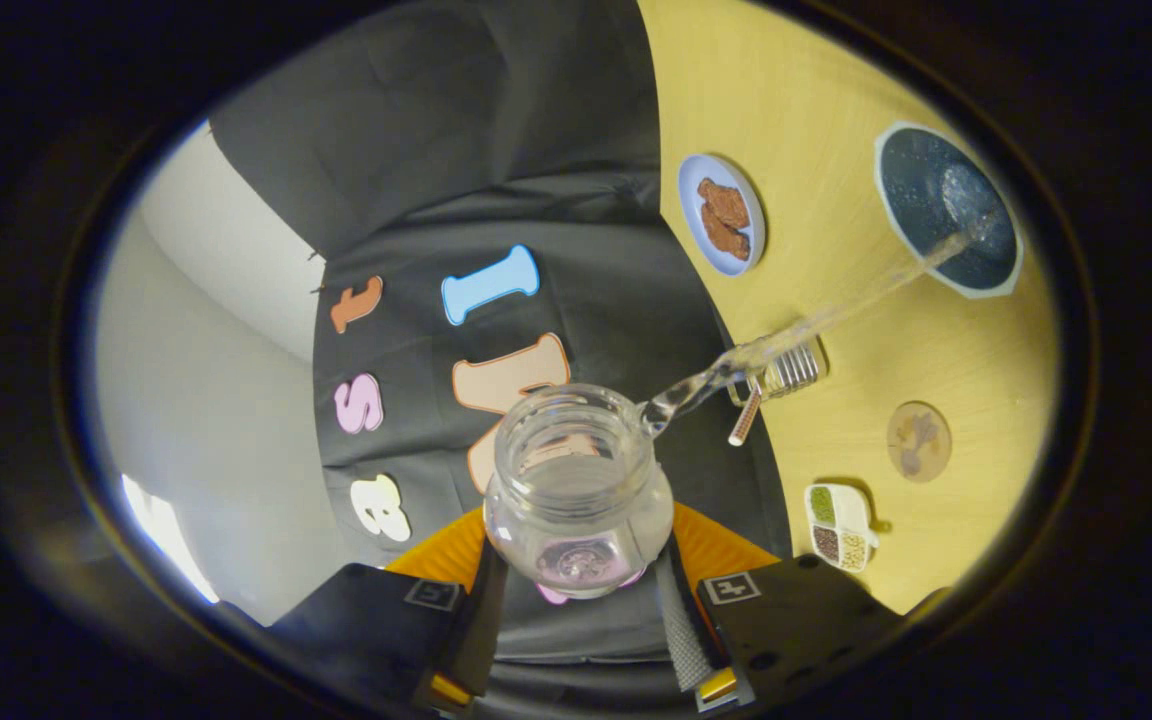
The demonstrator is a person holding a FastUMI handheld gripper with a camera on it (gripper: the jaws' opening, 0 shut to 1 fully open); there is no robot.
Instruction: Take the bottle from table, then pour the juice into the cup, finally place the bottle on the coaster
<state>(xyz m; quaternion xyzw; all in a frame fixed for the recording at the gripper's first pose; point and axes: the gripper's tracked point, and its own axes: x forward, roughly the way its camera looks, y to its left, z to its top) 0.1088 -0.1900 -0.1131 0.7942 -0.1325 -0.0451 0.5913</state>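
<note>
The see-through bottle looks like smooth, shiny glass or plastic. The claw squeezes it from both sides. The yellow wooden surface is matt with fine grain. At two o'clock, the dark blue speckled cup looks glossy. The round brown coaster looks dull, maybe wood.

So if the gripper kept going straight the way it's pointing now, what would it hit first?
Most likely the black cloth wall. The gripper, its jaws shut on the tipped bottle, points at that cloth beyond the bottle's mouth, while the table and cup lie off to one side. Depth is hard to judge.
</note>
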